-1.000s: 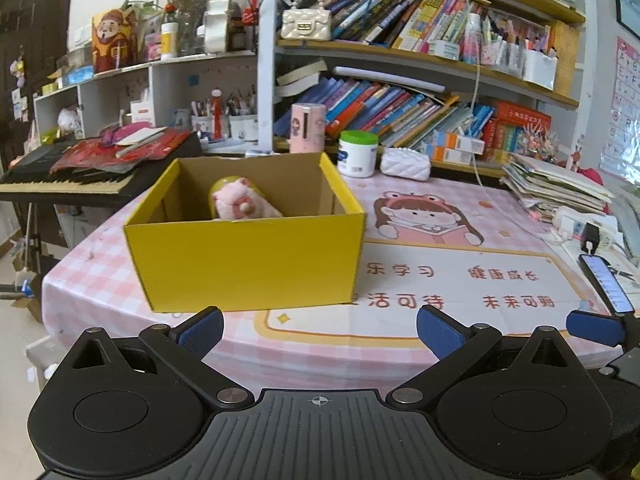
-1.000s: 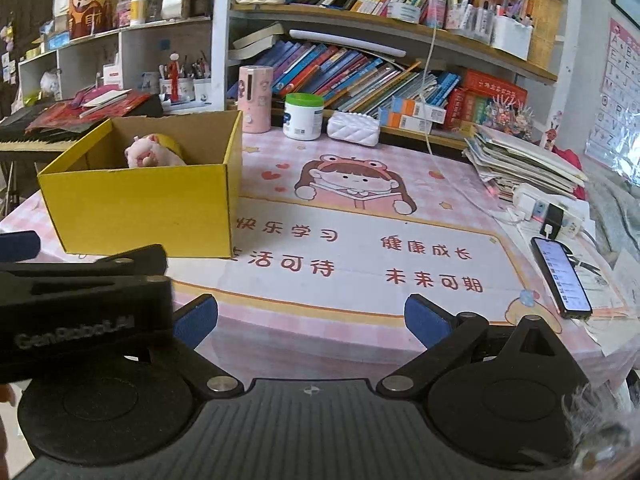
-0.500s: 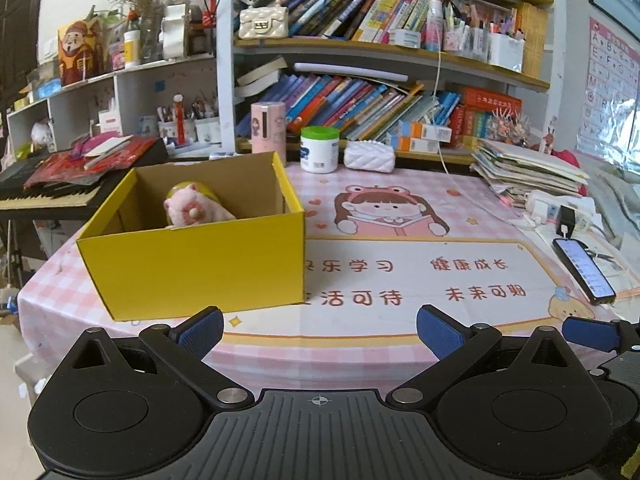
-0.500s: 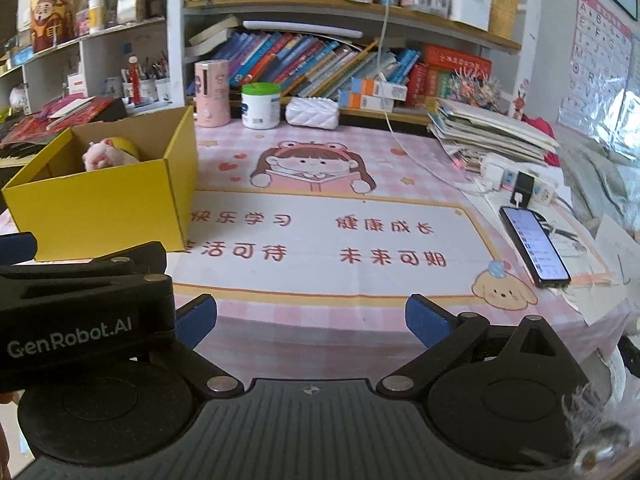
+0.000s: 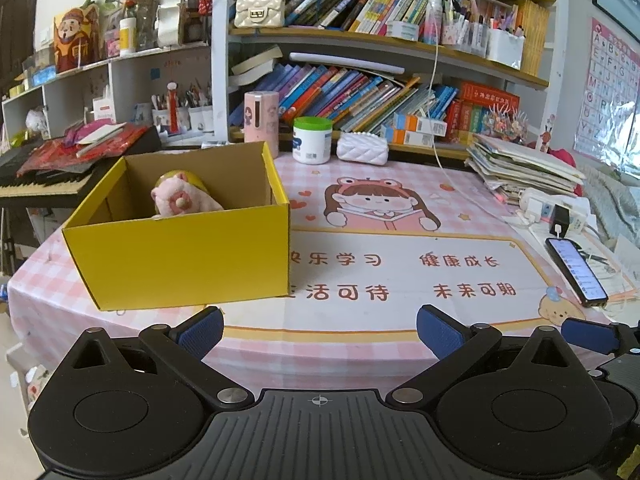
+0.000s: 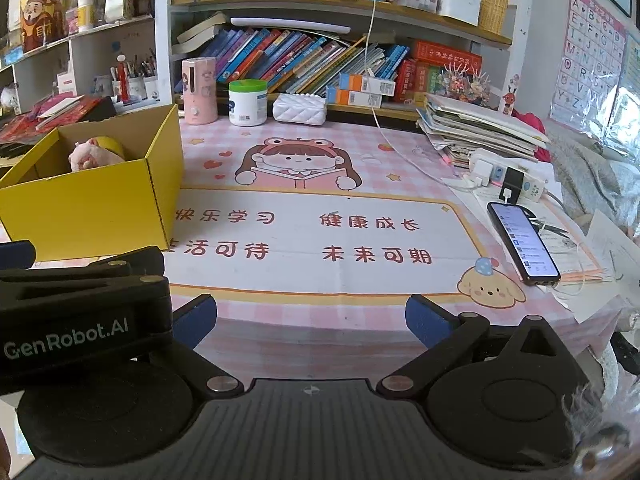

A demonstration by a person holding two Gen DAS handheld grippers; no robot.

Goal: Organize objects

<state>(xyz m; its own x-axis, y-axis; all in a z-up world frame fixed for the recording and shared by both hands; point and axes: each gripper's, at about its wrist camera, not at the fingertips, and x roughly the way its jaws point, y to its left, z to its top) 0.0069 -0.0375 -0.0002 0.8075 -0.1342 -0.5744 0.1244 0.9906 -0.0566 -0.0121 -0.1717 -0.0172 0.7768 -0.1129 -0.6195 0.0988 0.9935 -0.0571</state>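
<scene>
A yellow cardboard box [image 5: 180, 256] [image 6: 92, 204] stands open-topped on the left part of the table. Inside it lies a pink plush toy [image 5: 180, 200] [image 6: 90, 154] against something yellow. My left gripper [image 5: 318, 330] is open and empty, held at the table's near edge, just right of the box front. My right gripper [image 6: 310, 320] is open and empty too, further right over the printed mat. The left gripper's body [image 6: 76, 320] shows at the left of the right wrist view. A blue fingertip [image 5: 588, 334] of the right gripper shows in the left wrist view.
A pink checked cloth with a printed mat [image 5: 400, 264] covers the table. At the back stand a pink cylinder [image 5: 261, 120], a green-lidded white jar [image 5: 312, 140] and a white quilted pouch [image 5: 362, 148]. A phone [image 6: 522, 242], power strip [image 6: 508, 178] and paper stack [image 6: 480, 128] sit right. Bookshelves rise behind.
Both grippers have drifted to the right along the table edge, so the yellow box sits further left in each view. Both stay open and empty.
</scene>
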